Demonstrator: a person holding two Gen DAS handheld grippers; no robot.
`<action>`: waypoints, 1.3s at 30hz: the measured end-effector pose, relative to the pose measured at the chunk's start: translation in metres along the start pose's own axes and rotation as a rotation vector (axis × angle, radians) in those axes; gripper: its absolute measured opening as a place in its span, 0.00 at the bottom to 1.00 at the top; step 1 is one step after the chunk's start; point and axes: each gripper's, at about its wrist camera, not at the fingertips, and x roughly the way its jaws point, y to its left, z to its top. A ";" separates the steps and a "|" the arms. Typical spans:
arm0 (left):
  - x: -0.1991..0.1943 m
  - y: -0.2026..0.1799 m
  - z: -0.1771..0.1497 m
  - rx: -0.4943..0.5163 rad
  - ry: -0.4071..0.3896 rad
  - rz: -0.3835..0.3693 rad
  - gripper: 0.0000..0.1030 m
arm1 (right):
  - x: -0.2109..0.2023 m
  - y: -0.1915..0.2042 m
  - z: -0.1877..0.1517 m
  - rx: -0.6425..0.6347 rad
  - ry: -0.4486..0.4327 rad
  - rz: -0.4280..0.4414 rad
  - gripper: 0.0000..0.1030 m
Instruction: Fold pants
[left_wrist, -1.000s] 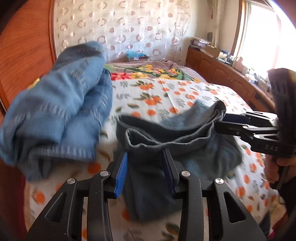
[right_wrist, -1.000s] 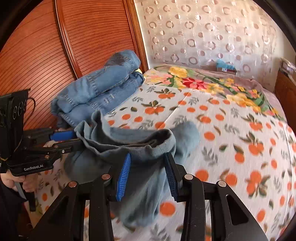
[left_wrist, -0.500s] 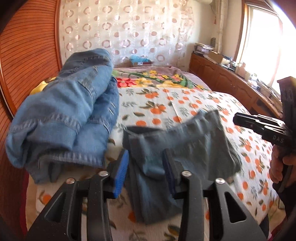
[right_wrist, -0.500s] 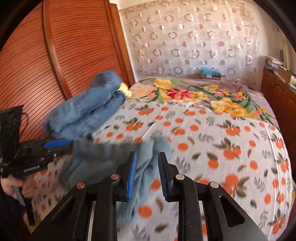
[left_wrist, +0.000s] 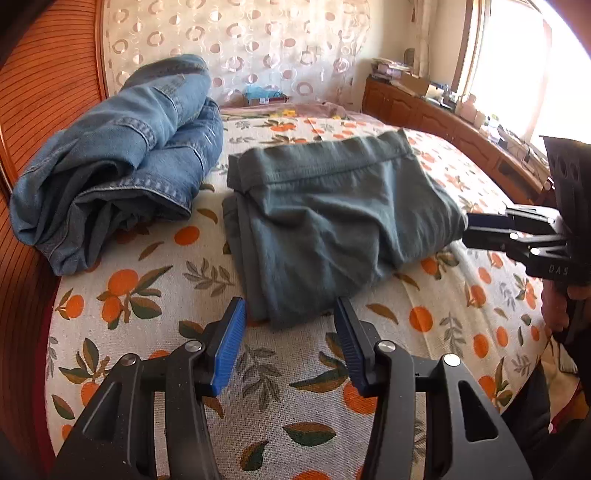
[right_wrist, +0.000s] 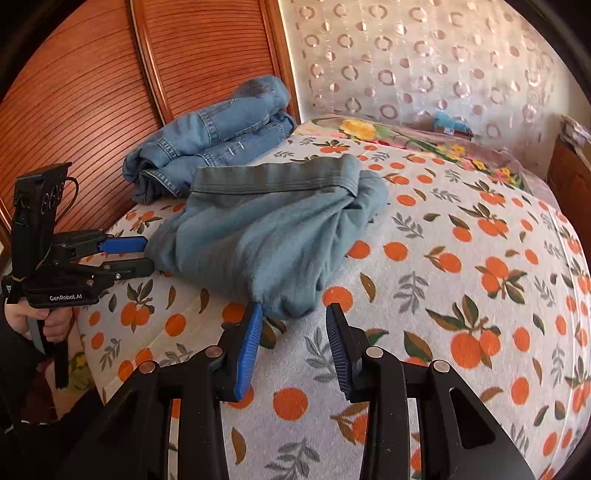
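We see no box or basket on the bed (left_wrist: 155, 288), only clothes lying on its sheet printed with oranges and leaves. The grey-green pants (left_wrist: 325, 218) sit folded into a thick, rumpled bundle near the foot of the bed, the waistband (right_wrist: 273, 177) turned up along the far edge and loose folds sagging towards us. Beside them, towards the wooden headboard (right_wrist: 92, 92), a pile of blue jeans (left_wrist: 118, 155) lies rolled and bunched, close to the pants without clearly touching.

Our left gripper (left_wrist: 288, 332) hangs just short of the pants' near edge, jaws spread, nothing between the blue pads. Our right gripper (right_wrist: 293, 336) sits the same way at the bundle's near corner, jaws apart and empty; in the left view it (left_wrist: 469, 230) reaches in from the side, tips right at the cloth.

For writing, we read "GenRobot.AI" on the left gripper's body in the right view (right_wrist: 66, 297), and "DAS" on the right gripper (left_wrist: 557, 269).
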 end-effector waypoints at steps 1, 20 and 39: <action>0.001 0.000 0.000 0.004 0.003 0.004 0.49 | 0.001 0.001 0.002 -0.012 -0.002 0.000 0.36; -0.026 -0.009 0.003 0.039 -0.091 0.014 0.09 | -0.036 -0.020 -0.014 0.089 -0.101 0.041 0.03; -0.068 -0.052 -0.056 0.076 -0.045 -0.052 0.13 | -0.104 0.003 -0.095 0.130 -0.064 0.023 0.03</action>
